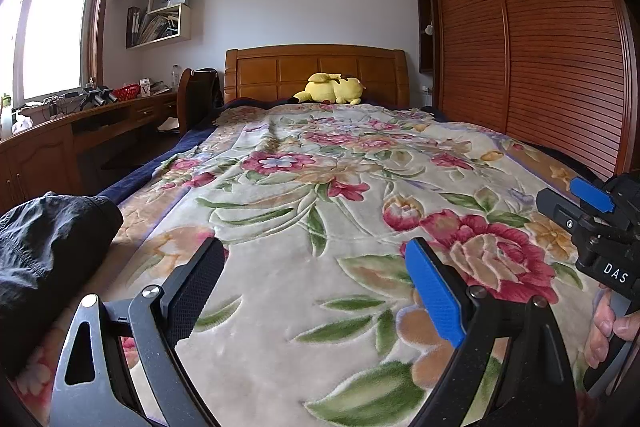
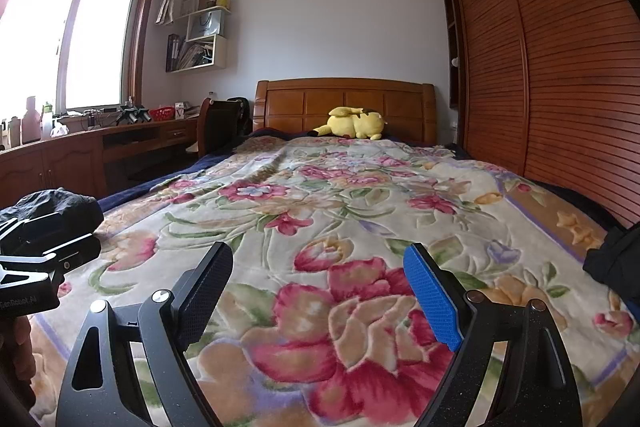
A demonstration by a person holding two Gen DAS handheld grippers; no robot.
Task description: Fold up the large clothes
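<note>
A black garment (image 1: pixel 44 259) lies bunched at the near left edge of the bed; it also shows in the right wrist view (image 2: pixel 60 203). More dark cloth (image 2: pixel 616 259) sits at the bed's right edge. My left gripper (image 1: pixel 316 267) is open and empty above the floral blanket (image 1: pixel 320 187), right of the black garment. My right gripper (image 2: pixel 320 271) is open and empty over the blanket (image 2: pixel 340 207). Each gripper shows in the other's view: the right one (image 1: pixel 576 203) and the left one (image 2: pixel 68 247).
A yellow plush toy (image 1: pixel 332 89) lies by the wooden headboard (image 1: pixel 316 71). A desk (image 1: pixel 80 123) with clutter and a chair (image 1: pixel 196 99) stand left of the bed. A slatted wardrobe (image 1: pixel 540 47) runs along the right.
</note>
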